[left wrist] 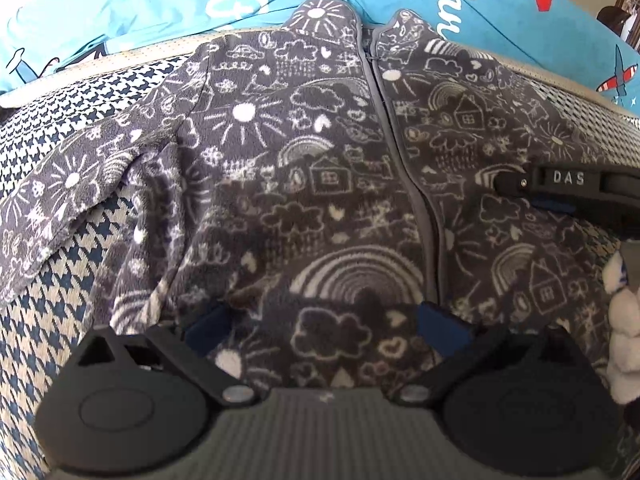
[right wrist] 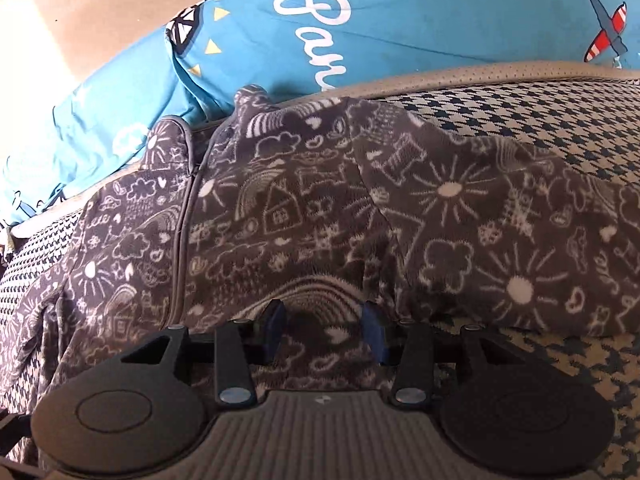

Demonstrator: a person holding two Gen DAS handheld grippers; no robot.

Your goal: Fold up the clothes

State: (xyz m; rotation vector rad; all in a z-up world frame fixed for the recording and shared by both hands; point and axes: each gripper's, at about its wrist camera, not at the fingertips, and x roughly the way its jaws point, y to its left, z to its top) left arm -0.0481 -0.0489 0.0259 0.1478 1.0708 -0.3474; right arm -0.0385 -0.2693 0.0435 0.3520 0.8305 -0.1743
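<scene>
fleece jacket (left wrist: 280, 168) hem btwn left gripper (left wrist: 324, 320) fingers, open.

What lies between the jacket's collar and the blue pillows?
In the left wrist view, only the mattress's beige edge band shows between the jacket and the pillows.

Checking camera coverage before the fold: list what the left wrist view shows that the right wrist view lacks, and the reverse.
Left wrist only: the right gripper reaching in over the fleece, a white plush thing at the edge, and the left gripper, open. Right wrist only: a beige wall. Both: the grey doodle-print fleece jacket with its zip, the houndstooth surface, and blue printed pillows.
</scene>
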